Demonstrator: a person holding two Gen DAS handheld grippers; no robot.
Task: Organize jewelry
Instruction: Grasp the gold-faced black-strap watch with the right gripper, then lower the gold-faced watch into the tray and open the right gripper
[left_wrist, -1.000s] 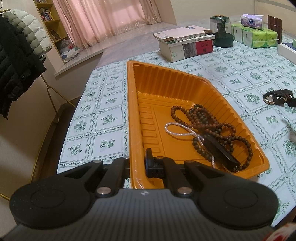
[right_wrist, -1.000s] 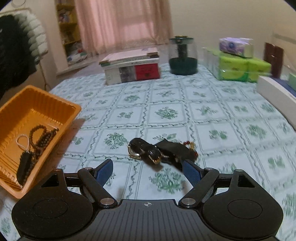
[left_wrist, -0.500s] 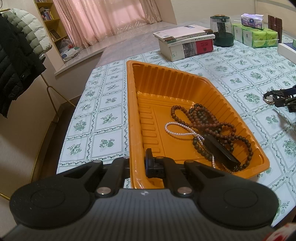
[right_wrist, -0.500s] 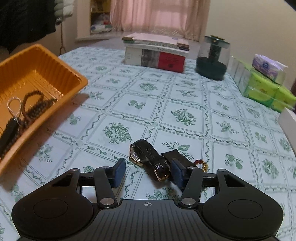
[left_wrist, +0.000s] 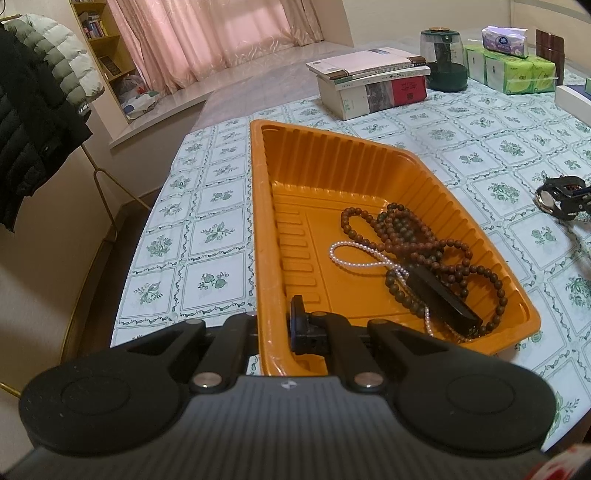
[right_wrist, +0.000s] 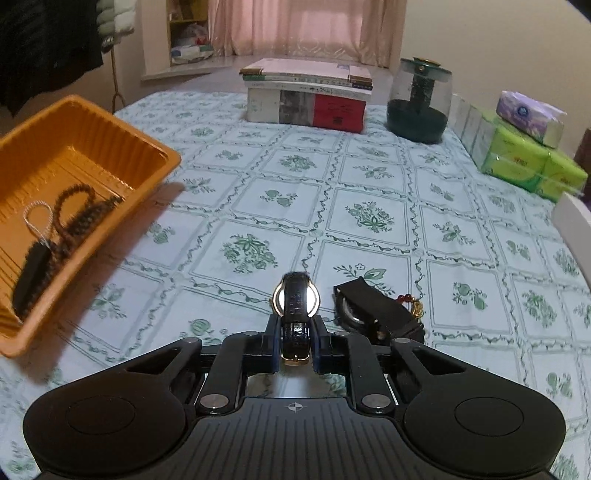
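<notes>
My left gripper (left_wrist: 275, 325) is pinched onto the near wall of the orange tray (left_wrist: 325, 173), low in the frame. Inside lie a brown bead necklace (left_wrist: 417, 240), a pearl strand (left_wrist: 362, 254) and a flat black case (left_wrist: 441, 301), bunched toward the tray's right side; its left half is bare. My right gripper (right_wrist: 294, 341) is closing on the black-strapped wristwatch (right_wrist: 295, 301), strap between my pads, gold-rimmed case standing ahead of them, at lower centre. Just right lies a second black-strapped watch (right_wrist: 364, 306) with a red-bead charm (right_wrist: 412, 302). Open floral tablecloth (right_wrist: 369, 192) stretches to the books (right_wrist: 308, 96); the tray sits at the left edge
</notes>
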